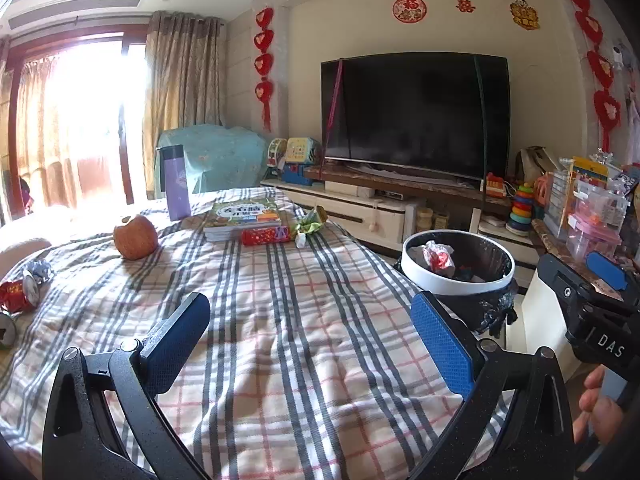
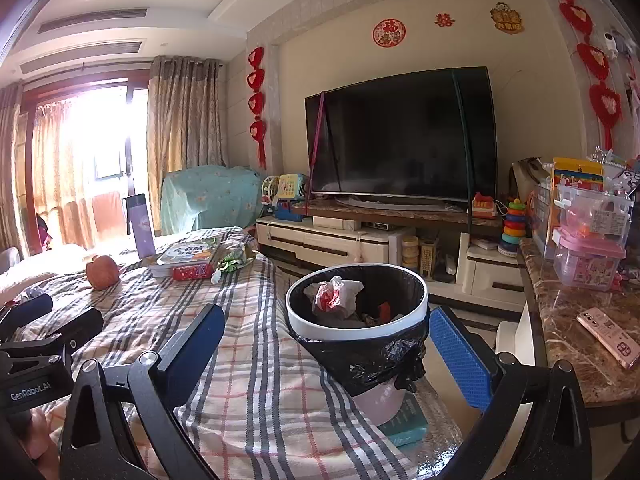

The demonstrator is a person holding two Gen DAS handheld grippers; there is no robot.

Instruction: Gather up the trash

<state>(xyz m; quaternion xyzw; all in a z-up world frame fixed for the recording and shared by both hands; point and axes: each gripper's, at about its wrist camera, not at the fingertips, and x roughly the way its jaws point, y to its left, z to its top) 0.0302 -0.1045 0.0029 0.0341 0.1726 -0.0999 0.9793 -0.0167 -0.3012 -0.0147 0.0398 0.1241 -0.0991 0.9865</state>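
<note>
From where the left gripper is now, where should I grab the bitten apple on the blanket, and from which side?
Take the apple across its round middle, coming down from above with the left gripper, which is open and empty. It sits bitten side up and clear of the bottle and the books, so both flanks are free; the bite on top would likely give a poor hold.

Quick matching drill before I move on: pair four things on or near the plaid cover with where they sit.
Things:
1. apple
2. purple bottle
3. red packet
4. crumpled wrapper

Places:
A. inside the trash bin
B. against the front of the books
C. standing at the far end, left of the books
D. alone on the cover, nearer than the bottle

Pairs: 1-D, 2-C, 3-B, 4-A
</note>
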